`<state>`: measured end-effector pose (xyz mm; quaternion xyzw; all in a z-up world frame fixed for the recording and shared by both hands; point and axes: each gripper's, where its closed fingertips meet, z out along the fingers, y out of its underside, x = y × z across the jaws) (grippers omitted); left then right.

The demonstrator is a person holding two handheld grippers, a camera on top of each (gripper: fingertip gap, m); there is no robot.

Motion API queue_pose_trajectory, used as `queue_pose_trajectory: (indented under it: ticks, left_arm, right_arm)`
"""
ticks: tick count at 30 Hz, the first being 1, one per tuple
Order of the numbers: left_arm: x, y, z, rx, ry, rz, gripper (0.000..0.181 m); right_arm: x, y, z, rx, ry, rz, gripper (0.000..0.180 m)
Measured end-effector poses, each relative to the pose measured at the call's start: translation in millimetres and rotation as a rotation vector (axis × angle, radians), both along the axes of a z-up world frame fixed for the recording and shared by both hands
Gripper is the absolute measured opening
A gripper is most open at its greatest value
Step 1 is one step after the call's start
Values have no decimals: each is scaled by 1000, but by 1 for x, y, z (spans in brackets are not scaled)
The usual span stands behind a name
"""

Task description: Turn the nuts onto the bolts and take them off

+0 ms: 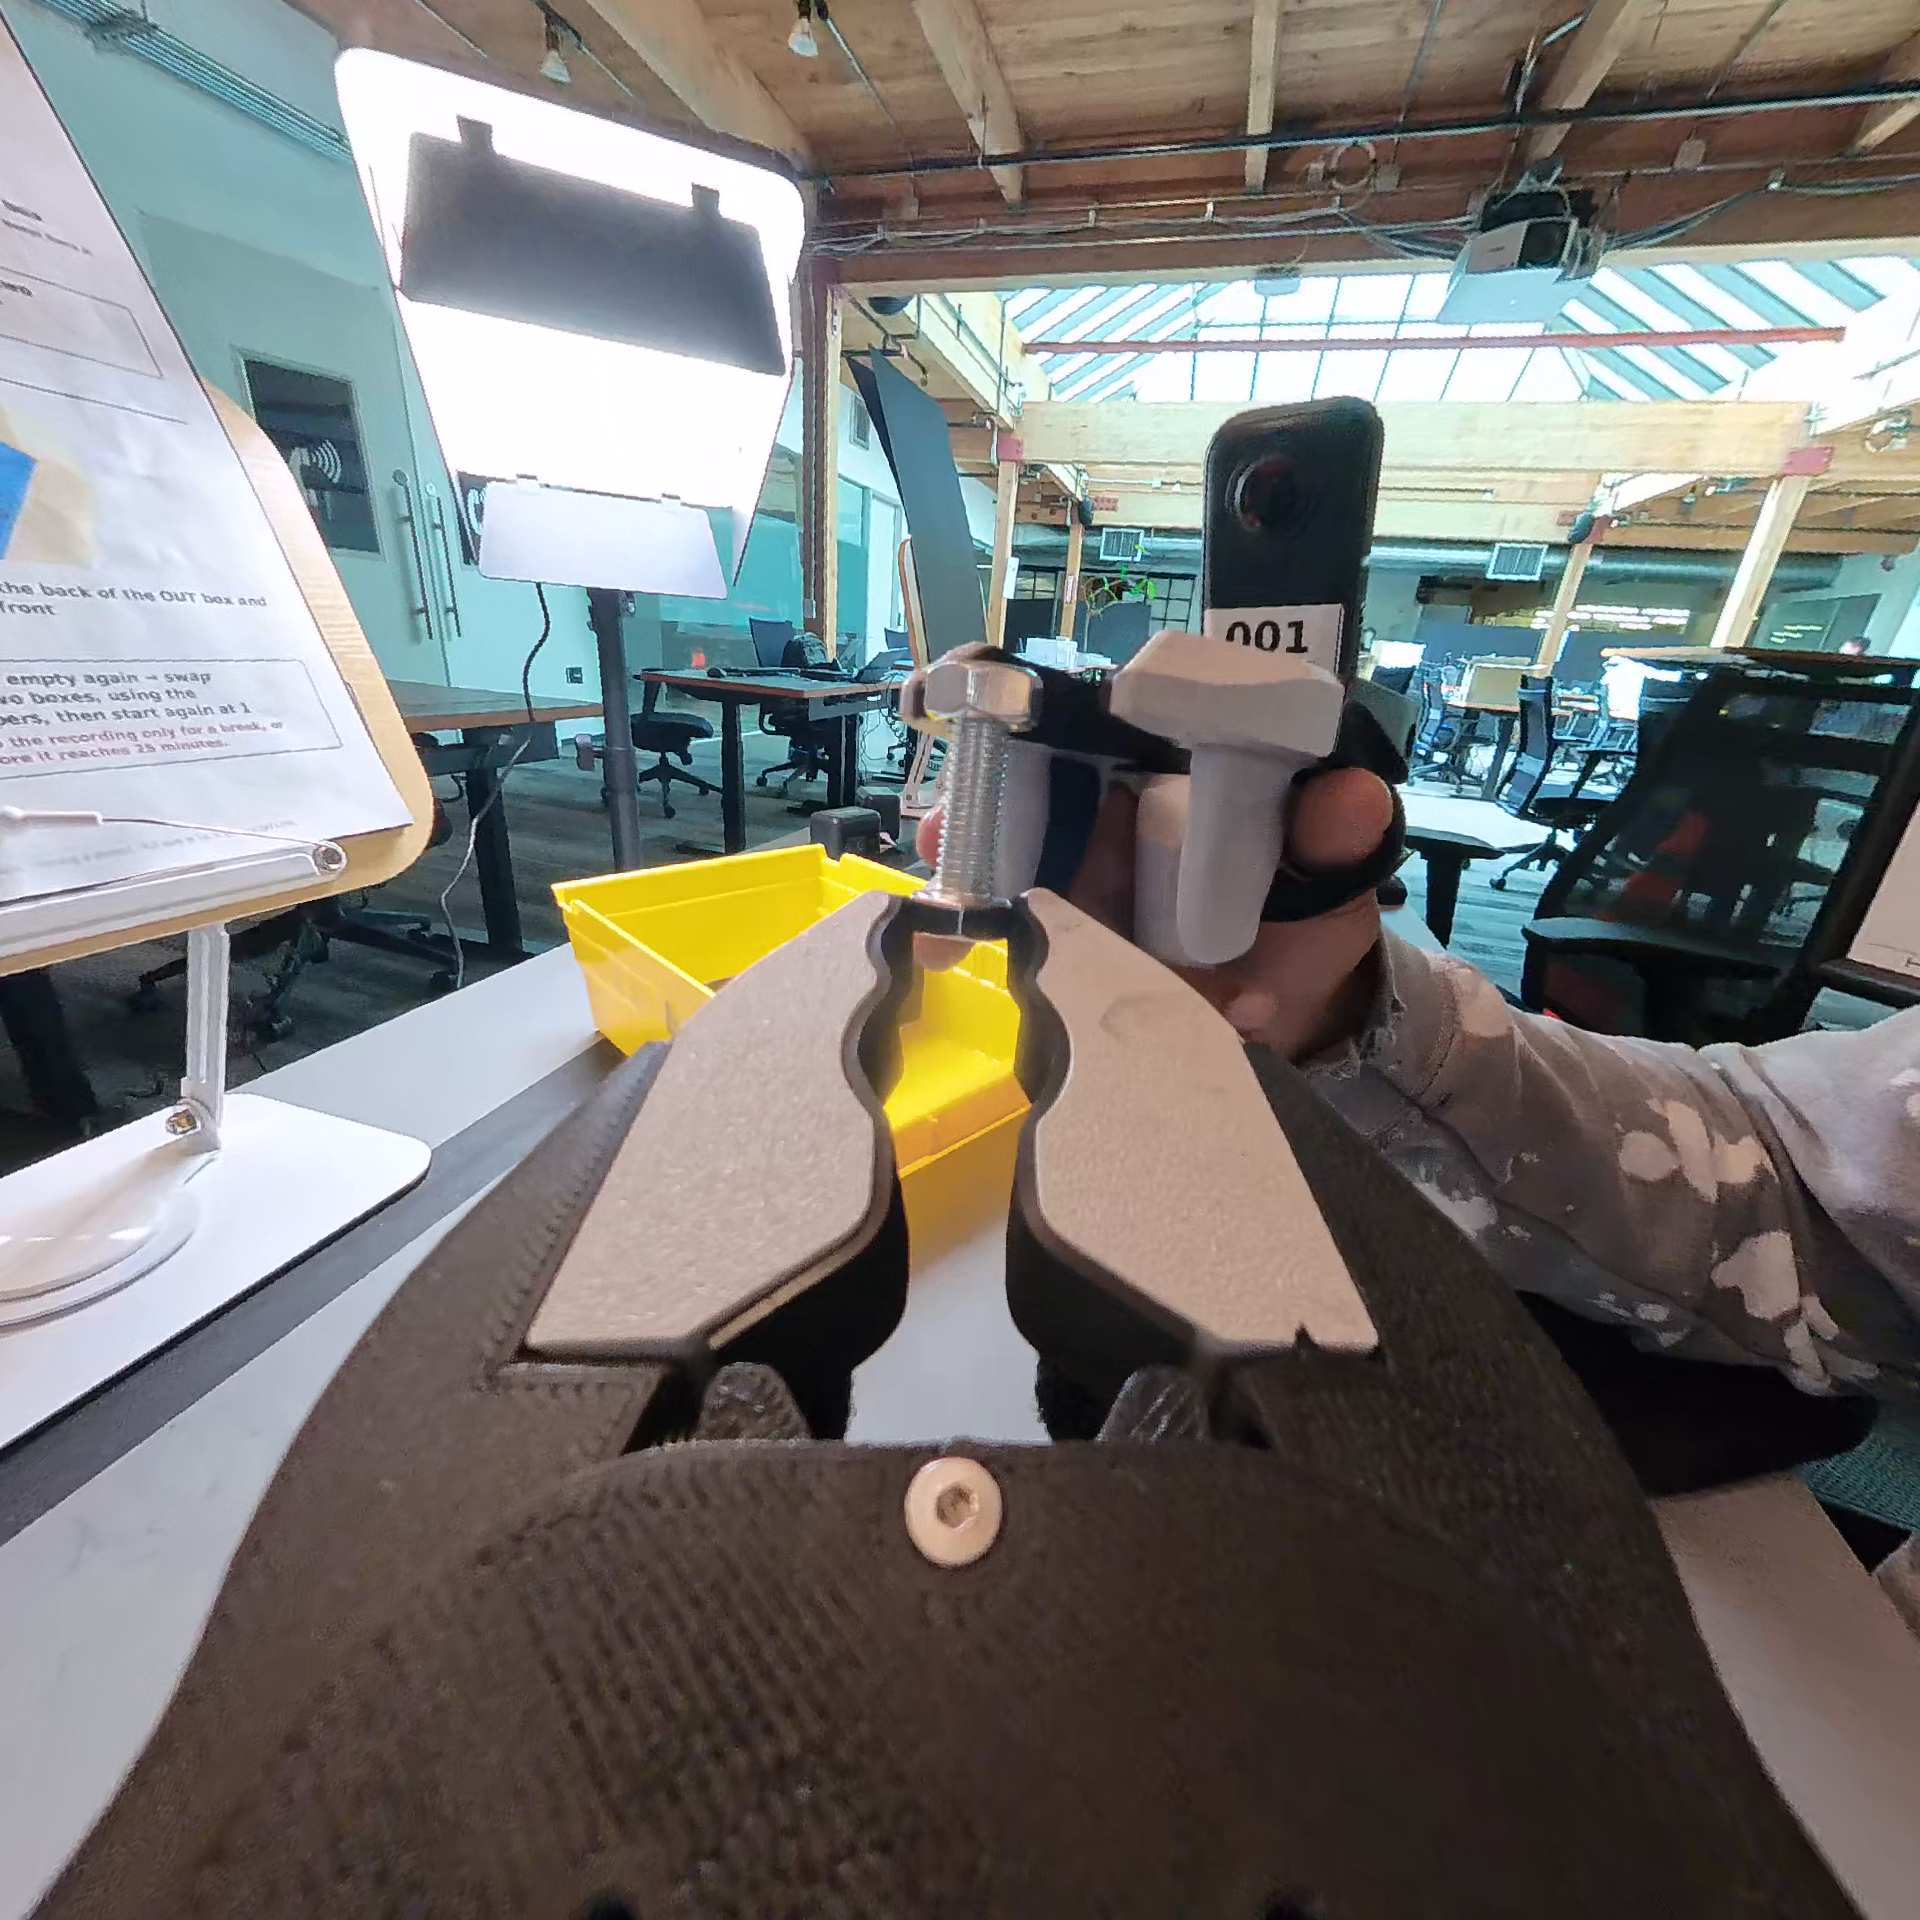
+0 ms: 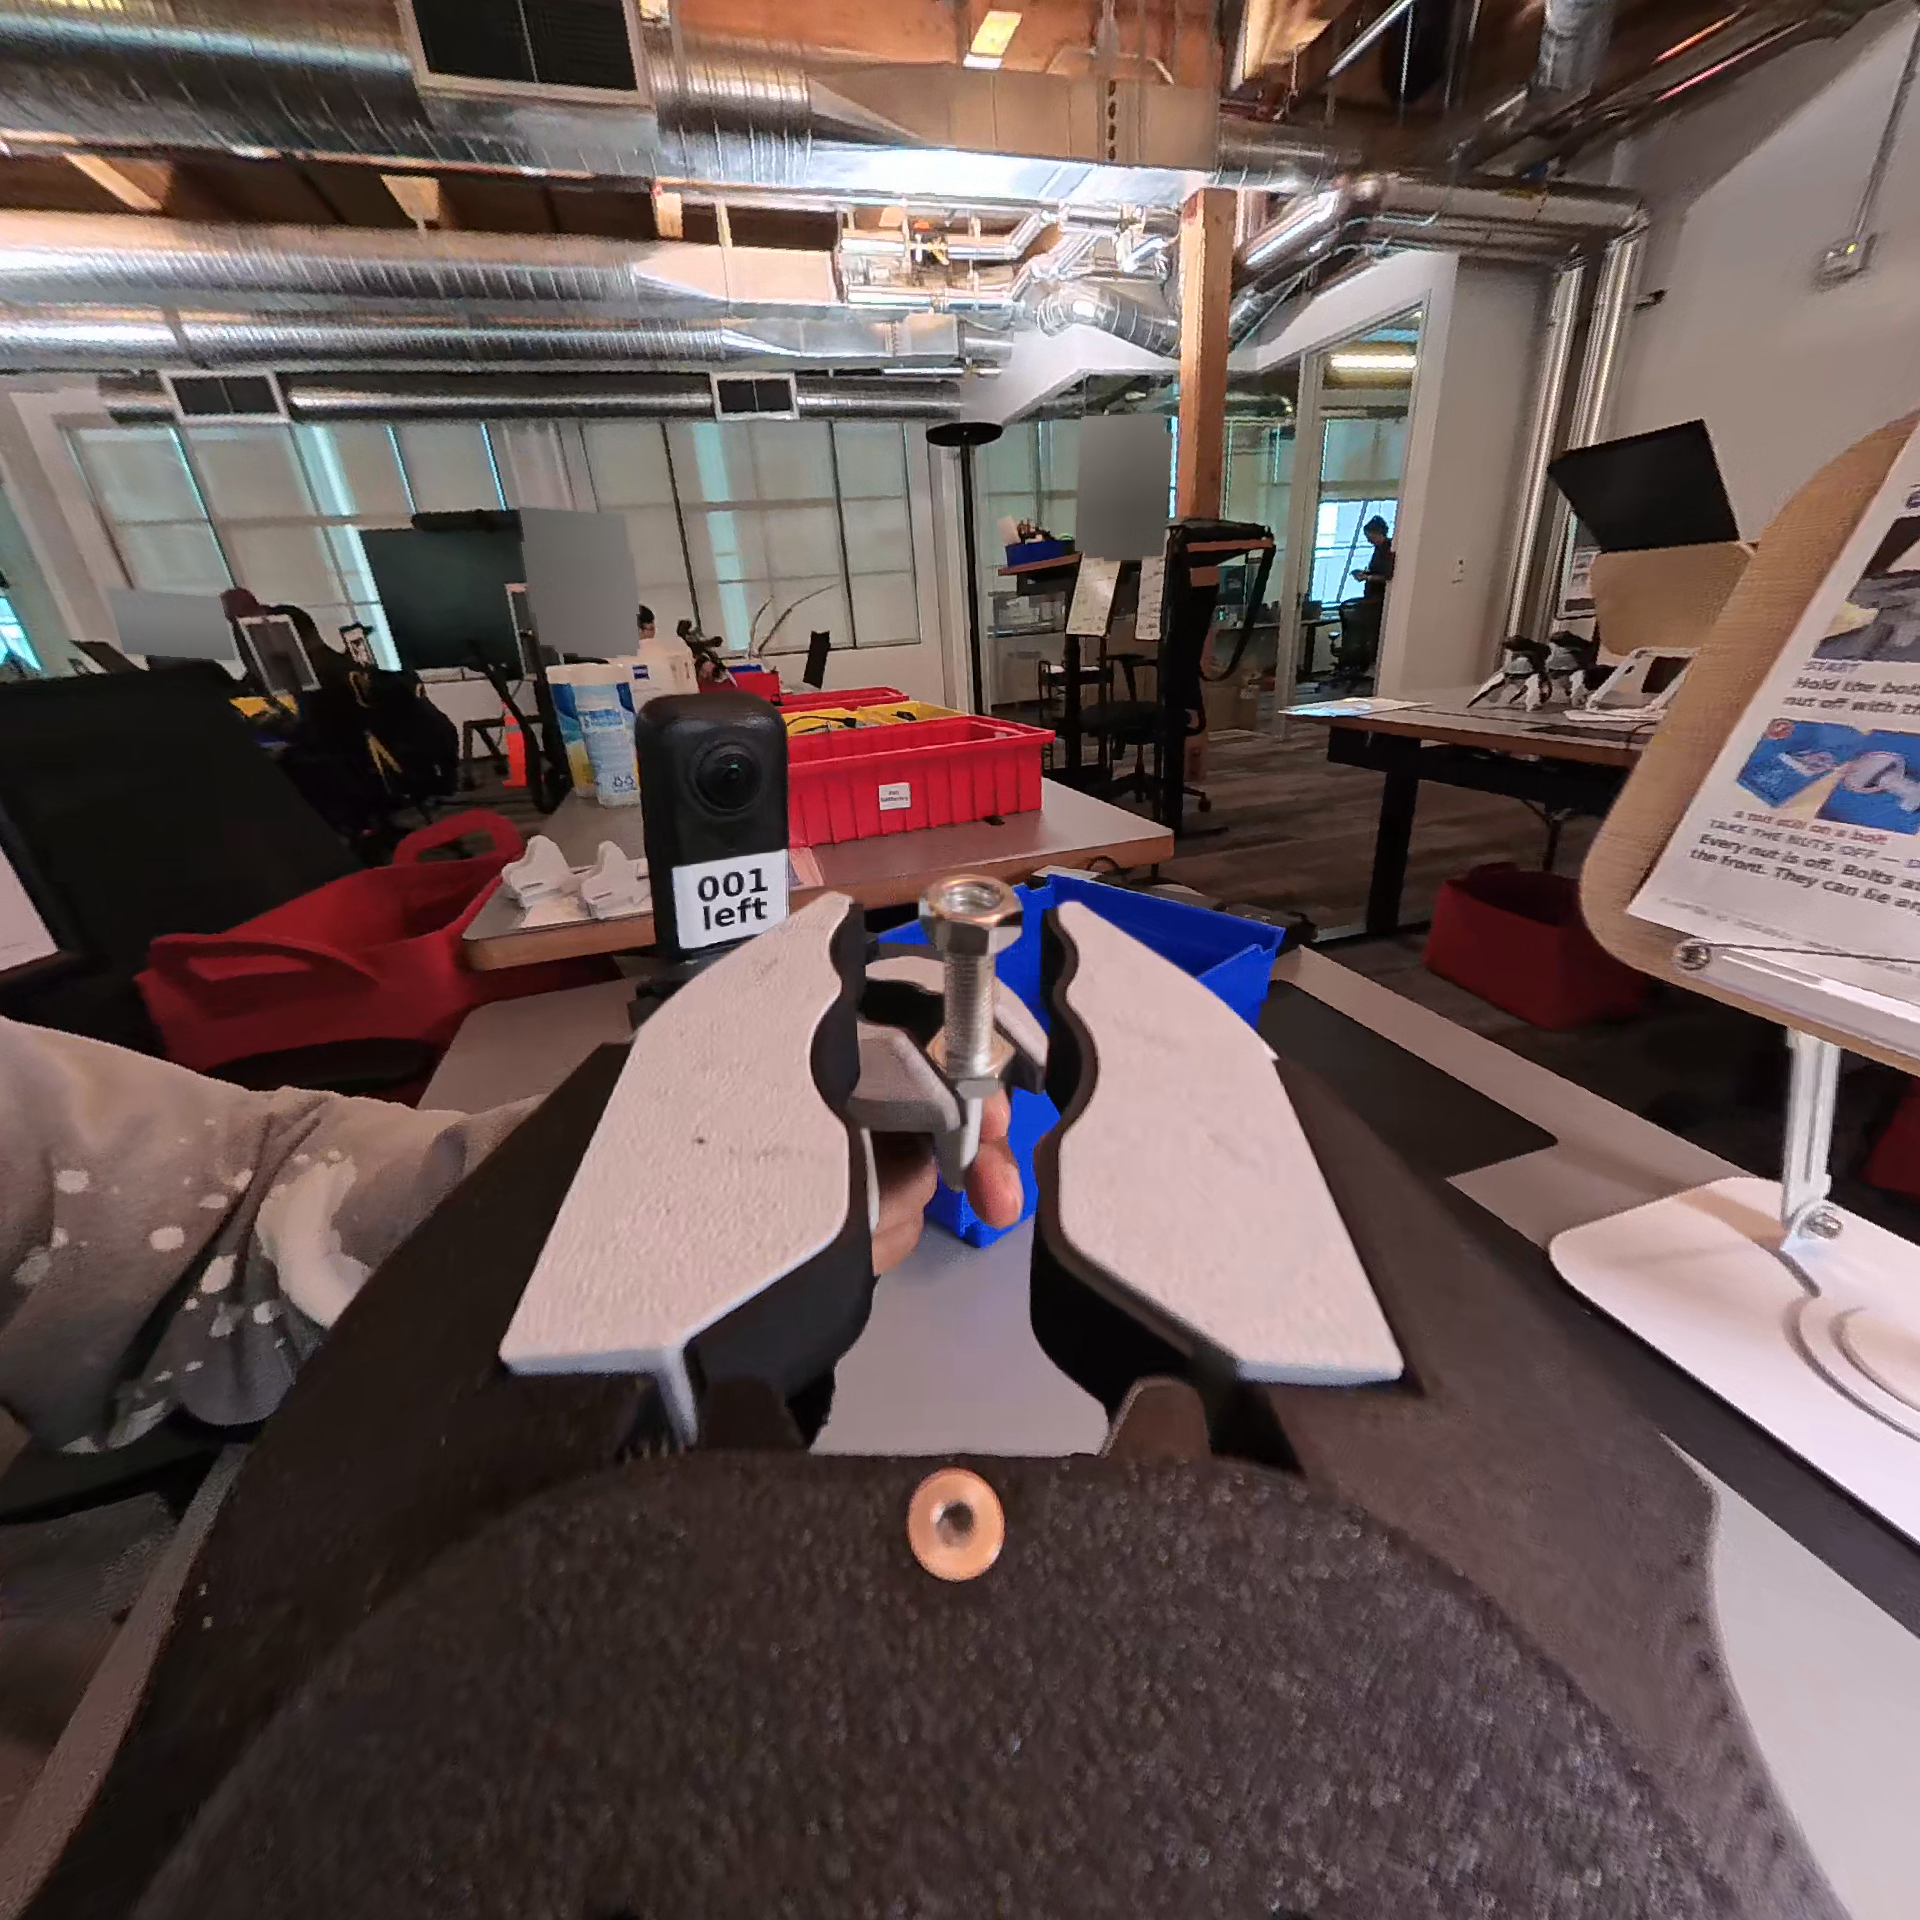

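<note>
A silver bolt (image 1: 964,800) stands upright with a hex nut (image 1: 979,691) at its top end. My left gripper (image 1: 958,916) is shut on the bolt's lower end, its head. In the right wrist view the bolt (image 2: 968,997) and the nut (image 2: 968,912) stand between the tips of my right gripper (image 2: 951,925). Its jaws are apart and do not visibly touch the nut. The left gripper's grey fingers (image 2: 899,1086) clamp the bolt head from below. The right gripper's white fingers (image 1: 1226,696) show just behind the bolt in the left wrist view.
A yellow bin (image 1: 727,935) sits on the white table (image 1: 436,1049) behind the left gripper. A blue bin (image 2: 1184,961) sits behind the right gripper. An instruction sheet on a white stand (image 1: 156,1174) is at the left, also at the right (image 2: 1714,1278). A sleeved arm (image 1: 1558,1143) reaches in.
</note>
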<state>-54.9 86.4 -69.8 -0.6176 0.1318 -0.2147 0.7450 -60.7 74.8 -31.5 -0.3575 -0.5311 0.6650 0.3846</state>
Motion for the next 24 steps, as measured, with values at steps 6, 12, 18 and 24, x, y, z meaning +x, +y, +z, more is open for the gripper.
queue_pose_trajectory:
  ticks: [6,12,18,24]
  left_arm:
    - [-1,-7,11,51,-33,-22,19]
    - [-1,-4,6,30,-23,-16,19]
    - [0,-7,11,52,-37,-28,19]
    - [-2,-4,7,39,-41,-19,19]
  right_arm:
    - [2,20,4,-41,16,-48,21]
    - [3,6,5,-20,15,-10,28]
    - [3,18,4,-30,21,-49,19]
    - [5,12,7,-15,27,-29,24]
